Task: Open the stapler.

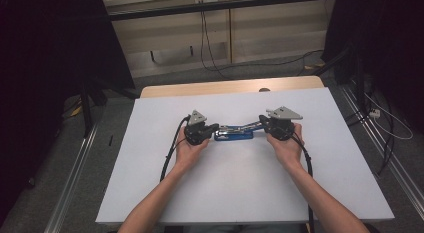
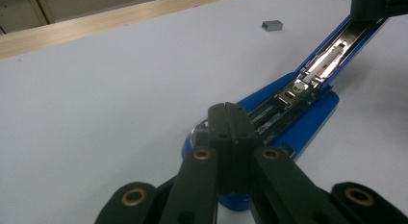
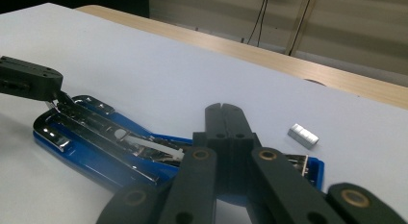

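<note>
A blue stapler (image 1: 233,135) lies swung open on the white table (image 1: 240,193). In the left gripper view its blue arm (image 2: 317,70), with the chrome staple channel showing, runs up and right from the base. My left gripper (image 1: 216,127) is at the stapler's left end, jaws shut (image 2: 228,108), with nothing between them; in the right gripper view its black tip (image 3: 33,82) touches the stapler's chrome front (image 3: 62,123). My right gripper (image 1: 261,120) is at the right end, over the raised arm, jaws shut (image 3: 225,108) and empty. A small strip of staples (image 3: 303,135) lies loose on the table just beyond the stapler.
A wooden table edge (image 1: 230,87) runs behind the white sheet. Cables (image 1: 210,53) lie on the grey floor beyond it, and dark stands flank the table on both sides. Both forearms come in from the bottom edge.
</note>
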